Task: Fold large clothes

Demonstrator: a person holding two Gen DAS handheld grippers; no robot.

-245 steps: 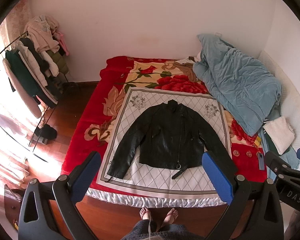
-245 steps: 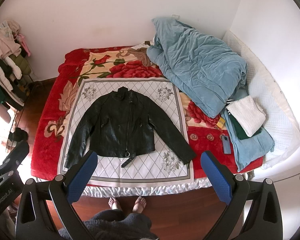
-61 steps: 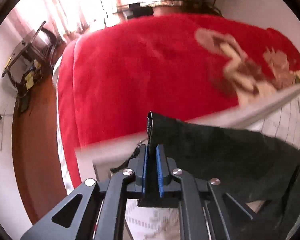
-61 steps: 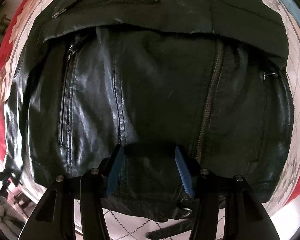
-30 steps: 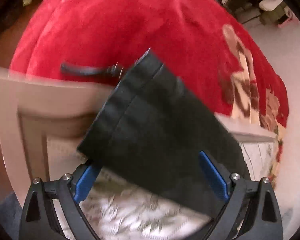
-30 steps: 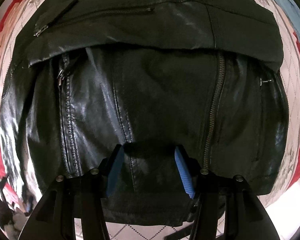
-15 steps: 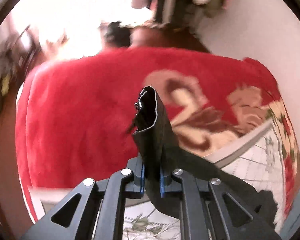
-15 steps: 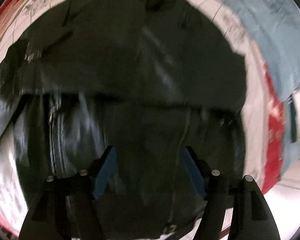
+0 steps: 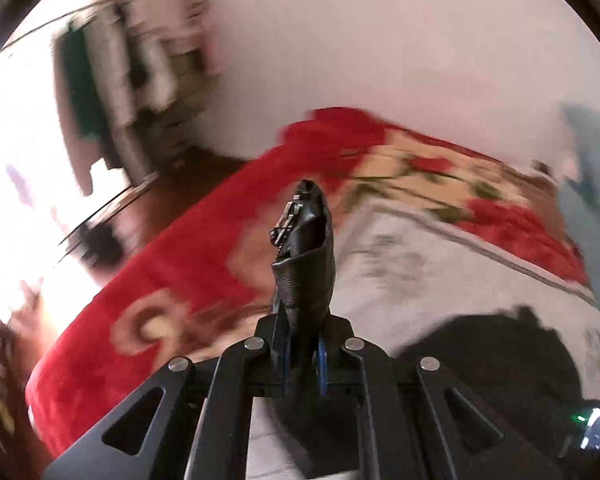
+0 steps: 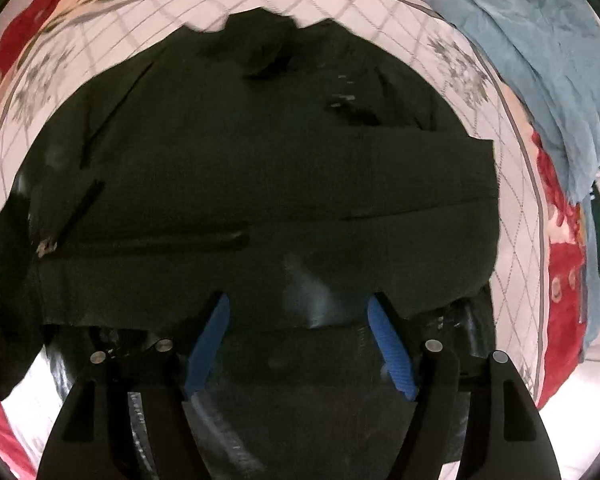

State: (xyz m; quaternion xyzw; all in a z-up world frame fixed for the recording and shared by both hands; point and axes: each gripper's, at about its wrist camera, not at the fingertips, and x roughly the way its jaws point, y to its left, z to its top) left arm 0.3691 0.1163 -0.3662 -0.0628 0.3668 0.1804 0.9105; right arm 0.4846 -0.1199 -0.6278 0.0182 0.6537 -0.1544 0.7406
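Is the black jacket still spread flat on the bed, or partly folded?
Partly folded: one sleeve lies across the black jacket's body; the left gripper, shut, holds the other cuff lifted.

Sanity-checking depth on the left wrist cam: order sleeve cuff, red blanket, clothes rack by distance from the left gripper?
1. Sleeve cuff: clamped in the left gripper, sticking up between its fingers.
2. Red blanket: on the bed just beyond and below, spreading left.
3. Clothes rack: upper left, against the far wall, blurred.
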